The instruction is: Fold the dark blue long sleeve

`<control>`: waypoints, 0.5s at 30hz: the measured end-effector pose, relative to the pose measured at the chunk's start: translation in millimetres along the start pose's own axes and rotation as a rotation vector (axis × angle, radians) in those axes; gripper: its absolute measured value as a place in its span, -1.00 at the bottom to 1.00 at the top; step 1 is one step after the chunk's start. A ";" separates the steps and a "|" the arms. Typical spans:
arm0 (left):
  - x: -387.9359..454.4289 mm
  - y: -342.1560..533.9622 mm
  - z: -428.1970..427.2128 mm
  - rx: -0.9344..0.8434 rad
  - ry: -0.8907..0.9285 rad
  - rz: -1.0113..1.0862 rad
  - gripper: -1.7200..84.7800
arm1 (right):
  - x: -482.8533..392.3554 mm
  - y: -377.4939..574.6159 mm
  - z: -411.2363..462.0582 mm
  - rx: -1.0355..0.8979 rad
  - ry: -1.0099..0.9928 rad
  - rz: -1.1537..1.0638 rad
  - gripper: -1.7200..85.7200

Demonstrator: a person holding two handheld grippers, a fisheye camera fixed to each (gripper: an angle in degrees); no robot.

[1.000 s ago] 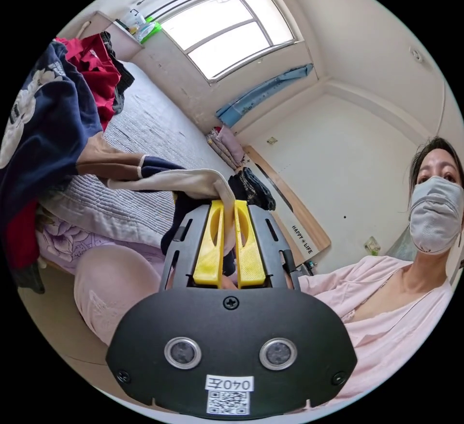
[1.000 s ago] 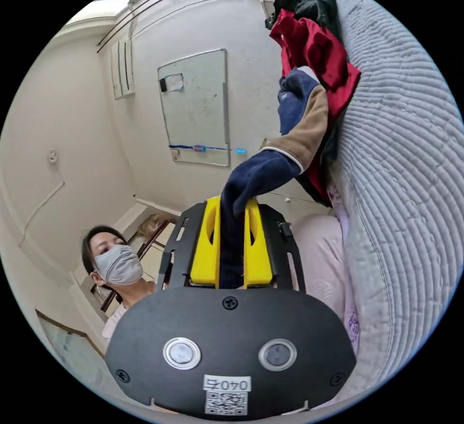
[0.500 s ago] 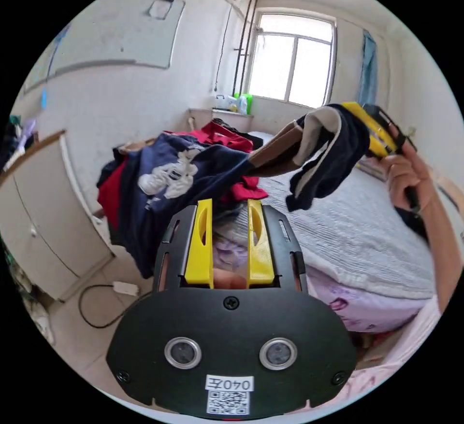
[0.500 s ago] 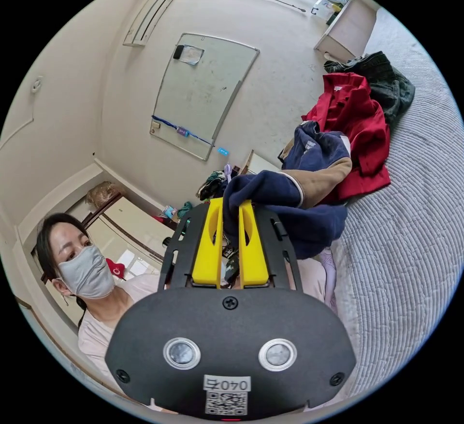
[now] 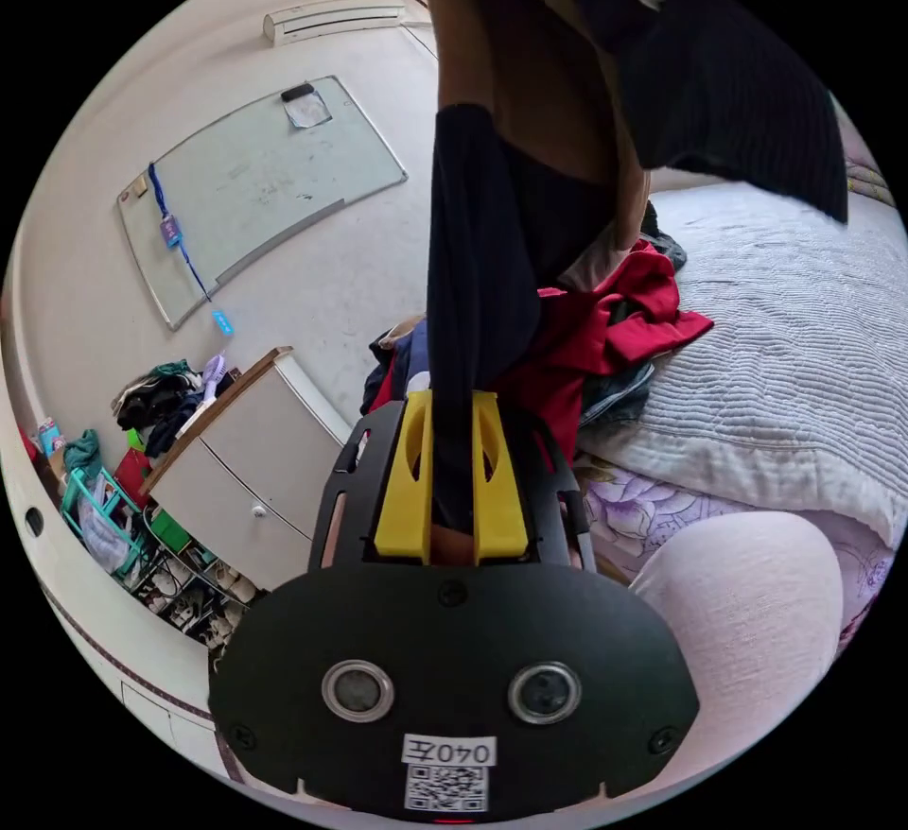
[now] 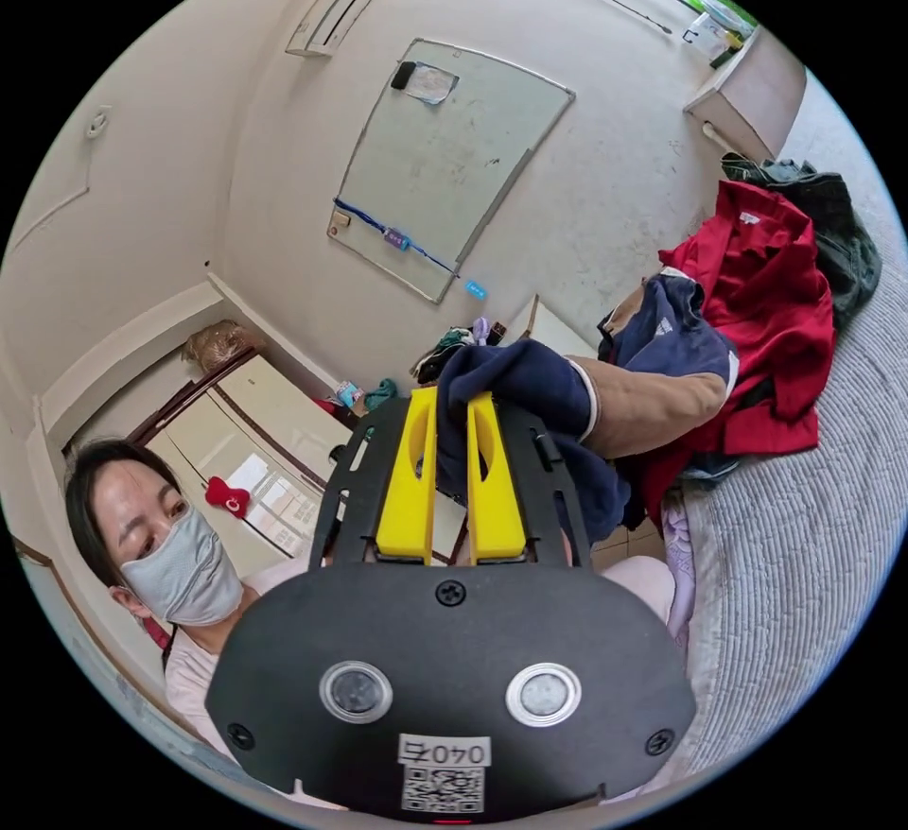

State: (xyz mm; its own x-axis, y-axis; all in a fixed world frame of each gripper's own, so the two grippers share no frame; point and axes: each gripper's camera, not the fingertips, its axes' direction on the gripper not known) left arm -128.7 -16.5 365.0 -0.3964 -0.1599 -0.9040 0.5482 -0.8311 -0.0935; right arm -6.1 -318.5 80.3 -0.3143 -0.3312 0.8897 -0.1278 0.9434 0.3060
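Left gripper (image 5: 451, 471) clamped on a strip of the dark blue long sleeve (image 5: 473, 253), yellow jaws pressing it from both sides. Cloth stretched away from the jaws to the far edge of the left gripper view, a tan band and a pale edge showing along it. Right gripper (image 6: 450, 475) closed on a bunched dark blue part of the same garment (image 6: 515, 386), a tan section leading off toward the heap. Rest of the shirt draped over the clothes pile at the edge of the bed (image 5: 785, 338), against a red garment (image 6: 766, 301) and a dark green one (image 6: 832, 225). Masked person (image 6: 170, 556) low in the right gripper view. Whiteboard (image 6: 445, 168) on the wall.
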 end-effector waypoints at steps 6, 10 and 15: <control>0.9 52.7 -41.1 -0.011 0.002 -0.004 -0.91 | -31.8 8.0 29.7 0.069 0.032 -0.043 -0.85; -20.7 71.7 -83.1 0.051 -0.004 -0.037 -0.97 | -52.5 29.6 27.8 0.167 0.044 -0.074 -0.85; -89.6 41.9 -179.0 0.285 -0.006 -0.055 -0.98 | -102.1 86.9 -3.8 0.342 0.066 -0.167 -0.86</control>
State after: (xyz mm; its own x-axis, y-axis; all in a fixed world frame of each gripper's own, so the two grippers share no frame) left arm 61.6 58.4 367.4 -0.4248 -0.1125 -0.8983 0.2971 -0.9546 -0.0210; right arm 18.5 -202.6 17.4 -0.2024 -0.4674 0.8606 -0.4821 0.8124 0.3278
